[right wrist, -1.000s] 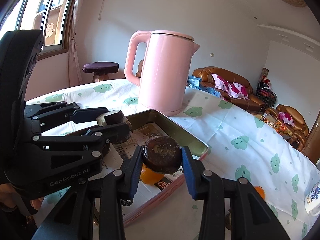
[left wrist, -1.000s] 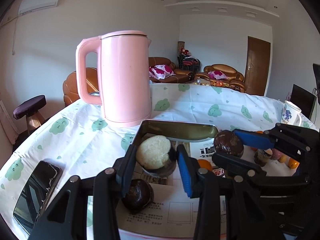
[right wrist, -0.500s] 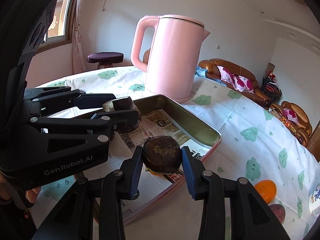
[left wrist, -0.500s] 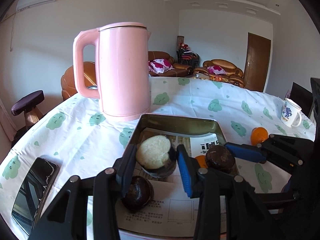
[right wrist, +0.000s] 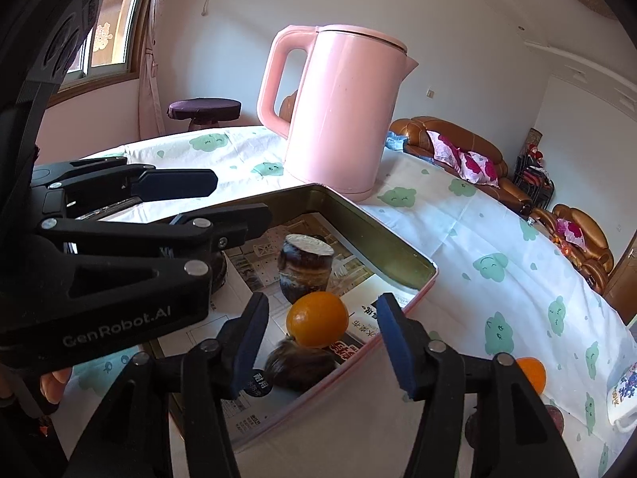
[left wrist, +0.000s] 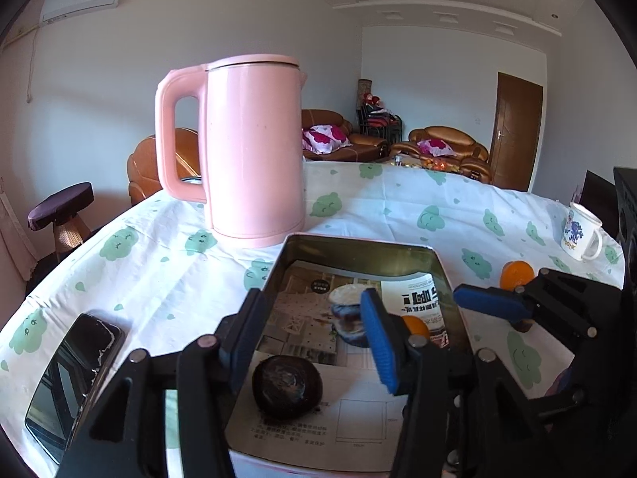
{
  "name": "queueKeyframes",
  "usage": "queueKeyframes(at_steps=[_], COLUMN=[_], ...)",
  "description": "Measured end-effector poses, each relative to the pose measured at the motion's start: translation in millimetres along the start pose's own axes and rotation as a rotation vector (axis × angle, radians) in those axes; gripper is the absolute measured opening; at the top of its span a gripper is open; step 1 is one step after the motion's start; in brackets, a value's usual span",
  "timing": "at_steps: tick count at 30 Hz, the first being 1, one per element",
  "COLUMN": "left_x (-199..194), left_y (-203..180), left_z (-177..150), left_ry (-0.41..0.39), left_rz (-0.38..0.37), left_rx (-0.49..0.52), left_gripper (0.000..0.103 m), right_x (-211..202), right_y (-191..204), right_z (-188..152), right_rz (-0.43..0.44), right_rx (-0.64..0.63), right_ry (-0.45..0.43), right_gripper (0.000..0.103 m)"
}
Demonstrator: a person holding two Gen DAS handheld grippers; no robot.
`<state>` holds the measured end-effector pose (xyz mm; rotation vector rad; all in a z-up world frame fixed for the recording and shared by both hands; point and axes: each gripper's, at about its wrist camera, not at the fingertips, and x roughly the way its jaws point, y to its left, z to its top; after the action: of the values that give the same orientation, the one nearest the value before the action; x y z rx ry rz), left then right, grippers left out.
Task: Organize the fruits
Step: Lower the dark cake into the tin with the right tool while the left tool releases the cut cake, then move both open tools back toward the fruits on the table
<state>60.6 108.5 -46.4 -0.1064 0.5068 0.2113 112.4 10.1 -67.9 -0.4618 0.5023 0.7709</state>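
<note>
A metal tray (left wrist: pixel 360 247) lined with printed paper holds a dark round fruit (left wrist: pixel 286 386), an orange (right wrist: pixel 317 320) and a cut fruit with a pale top (right wrist: pixel 304 267). My left gripper (left wrist: pixel 312 338) hovers over the tray. Its jaws are opening and the cut fruit (left wrist: pixel 345 314) stands beyond them, touching neither pad. Over the tray's near corner, the jaws of my right gripper (right wrist: pixel 322 346) are also opening. Another dark fruit (right wrist: pixel 300 364) lies below them against the orange, free of the pads.
A tall pink kettle (left wrist: pixel 251 151) stands just behind the tray. A phone (left wrist: pixel 71 378) lies at the left. On the cloth to the right are a second orange (right wrist: pixel 531 372), a purple fruit (right wrist: pixel 553 418) and a printed mug (left wrist: pixel 579 231).
Both grippers have opened. The cut fruit left the left jaws and now stands in the tray. The dark fruit dropped from the right jaws beside the orange.
</note>
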Motion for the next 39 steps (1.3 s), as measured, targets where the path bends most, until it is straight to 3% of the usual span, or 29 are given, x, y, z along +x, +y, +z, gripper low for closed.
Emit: queueKeyframes(at_steps=[7,15,28,34,39], left_x=[-24,-39,-18,-1,7], left_y=[-1,-34,-120,-149,-160], left_z=[9,13,8,1,-2], left_ry=[-0.084,-0.122,-0.044,0.020,0.044], left_rz=[-0.006,-0.067,-0.181,-0.212,-0.217], left_rx=[-0.043,0.002,0.169,0.224,0.259], left_gripper=[0.077,0.082,0.083,0.083,0.084], right_x=[-19,-63,-120,-126,-118], right_y=[-15,-55,-149,-171,-170], right_z=[-6,-29,-97,-116,-124], right_rz=[-0.037,-0.149,-0.352,-0.356,-0.299], right_rx=[0.056,0.127,0.315,0.389,0.394], right_ry=[-0.031,-0.058,-0.004,0.043,0.095], right_gripper=[0.061,0.061,0.061,0.061,0.061])
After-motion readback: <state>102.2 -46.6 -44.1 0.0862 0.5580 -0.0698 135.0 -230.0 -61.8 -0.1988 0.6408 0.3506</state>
